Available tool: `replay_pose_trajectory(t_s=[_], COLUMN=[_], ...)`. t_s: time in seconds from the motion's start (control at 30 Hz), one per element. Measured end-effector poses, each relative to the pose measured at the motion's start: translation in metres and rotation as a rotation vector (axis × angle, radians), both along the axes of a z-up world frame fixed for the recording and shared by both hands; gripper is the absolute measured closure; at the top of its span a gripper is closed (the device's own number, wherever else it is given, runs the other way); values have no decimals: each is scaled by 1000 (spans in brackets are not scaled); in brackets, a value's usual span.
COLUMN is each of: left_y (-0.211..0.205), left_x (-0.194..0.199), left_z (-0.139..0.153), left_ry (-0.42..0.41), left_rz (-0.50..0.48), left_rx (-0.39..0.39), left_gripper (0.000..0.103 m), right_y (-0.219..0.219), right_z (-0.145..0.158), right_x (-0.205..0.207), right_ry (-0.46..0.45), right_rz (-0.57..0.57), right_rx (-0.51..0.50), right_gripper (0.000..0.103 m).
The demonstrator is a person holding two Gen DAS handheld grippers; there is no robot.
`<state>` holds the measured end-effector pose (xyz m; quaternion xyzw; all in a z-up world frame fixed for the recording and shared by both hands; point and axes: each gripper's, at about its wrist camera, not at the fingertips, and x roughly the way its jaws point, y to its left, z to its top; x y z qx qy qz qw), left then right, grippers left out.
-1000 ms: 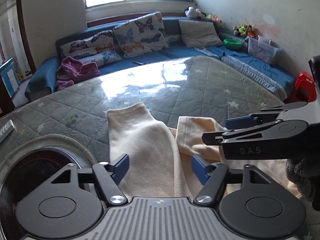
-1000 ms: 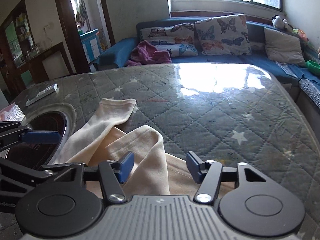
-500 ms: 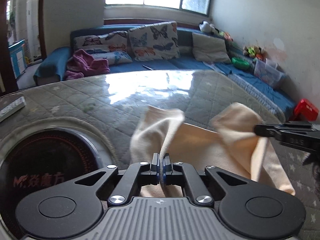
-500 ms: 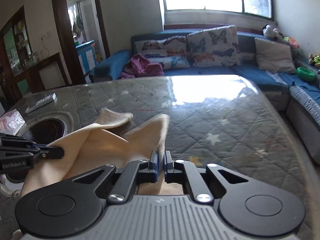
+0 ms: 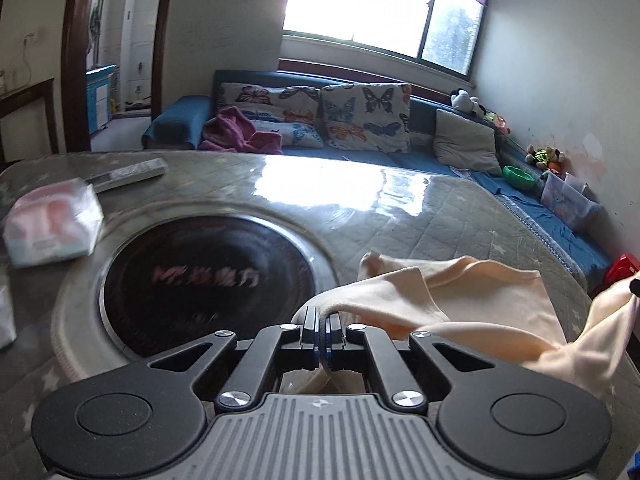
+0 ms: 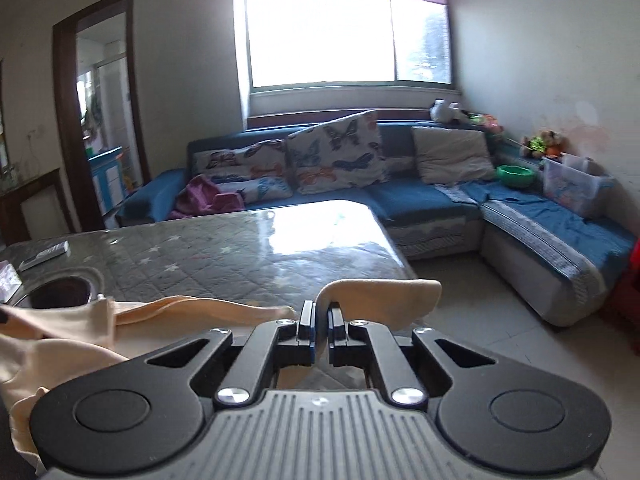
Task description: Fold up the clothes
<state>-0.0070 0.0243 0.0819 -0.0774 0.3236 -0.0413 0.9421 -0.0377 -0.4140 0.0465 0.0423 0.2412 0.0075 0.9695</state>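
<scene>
Large quilted grey table cover with white stars [image 5: 460,216], glossy under window glare, spread beneath everything. Round black induction plate with pink lettering [image 5: 204,276], sunk in the table, now right ahead in the left wrist view, where a second ago only its edge showed. Blue corner sofa with butterfly cushions [image 6: 332,160] behind, unchanged.

Pale cream soft-knit garment [image 5: 460,304] no longer lying flat with its two tube-like ends side by side on the cover. Lifted now and stretched between the two tools, sagging in the middle, one bunched end pulled away toward the right edge of the left view. In the right wrist view, hanging just past the table's near corner, partly over the floor tiles, rest of the cloth trailing left toward the plate.

Left gripper [image 5: 323,326]: jaws wide apart a second ago, now pressed together on a fold of the cream cloth. Right gripper [image 6: 321,320]: likewise gone from spread to closed, pinching the other end of the cloth.

Judged from this: grasp step done on both sides, garment pulled taut and carried sideways, likely to spread or straighten it before a fold. No fold made yet. Risk: cloth slipping off the table edge on the right side.
</scene>
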Motion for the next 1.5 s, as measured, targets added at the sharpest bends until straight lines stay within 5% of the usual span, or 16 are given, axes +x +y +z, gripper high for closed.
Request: replay_pose_trajectory(t_s=[0.23,0.57,0.7,0.87,1.07,1.5], left_y=[15,15,16,14,25,-70], left_x=[-38,-61,-64,-69,-75,-22], left_z=[-11,-36,-30,-19,-12,-28], left_ry=[64,188,170,122,100,25], left_rz=[14,-20,-39,-51,-25,-313], left_rx=[-41,-1,2,53,88,198], left_gripper=[100,98,86,57,52,56], right_y=[-31,-62,-70,-68,-66,-1], right_z=[-17,-54,-54,-45,-36,-37], right_x=[-40,-55,-62,-66,-65,-20], right_ry=[45,204,214,177,145,143], right_rz=[-114,-222,-251,-258,-284,2], right_rx=[6,13,10,-41,-62,-23], right_gripper=[98,93,91,78,72,71])
